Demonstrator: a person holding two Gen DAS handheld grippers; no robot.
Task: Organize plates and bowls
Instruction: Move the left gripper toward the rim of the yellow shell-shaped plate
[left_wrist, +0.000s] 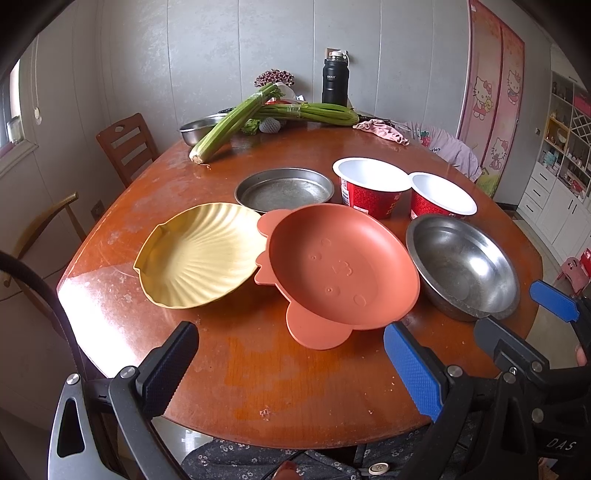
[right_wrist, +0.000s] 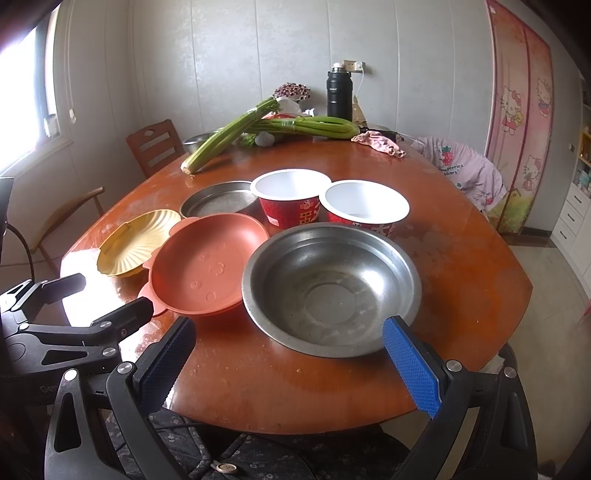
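On the round wooden table (left_wrist: 258, 387) lie a yellow shell-shaped plate (left_wrist: 199, 254) (right_wrist: 136, 243) and an orange animal-shaped plate (left_wrist: 340, 269) (right_wrist: 207, 266) whose edge overlaps it. To their right stands a steel bowl (left_wrist: 461, 266) (right_wrist: 332, 288). Behind them are a flat steel pan (left_wrist: 284, 188) (right_wrist: 221, 199) and two empty red paper bowls (left_wrist: 369, 184) (left_wrist: 441, 197) (right_wrist: 291, 195) (right_wrist: 364, 206). My left gripper (left_wrist: 291, 369) (right_wrist: 99, 299) hovers open in front of the orange plate. Before the steel bowl, my right gripper (right_wrist: 291, 363) (left_wrist: 532, 321) is open too, holding nothing.
At the table's far end lie celery bunches (left_wrist: 236, 122), a steel basin (left_wrist: 199, 129), a black flask (left_wrist: 335, 79) and a pink cloth (left_wrist: 382, 131). Wooden chairs (left_wrist: 127, 144) stand at the left. White cabinets (left_wrist: 554, 206) line the right wall.
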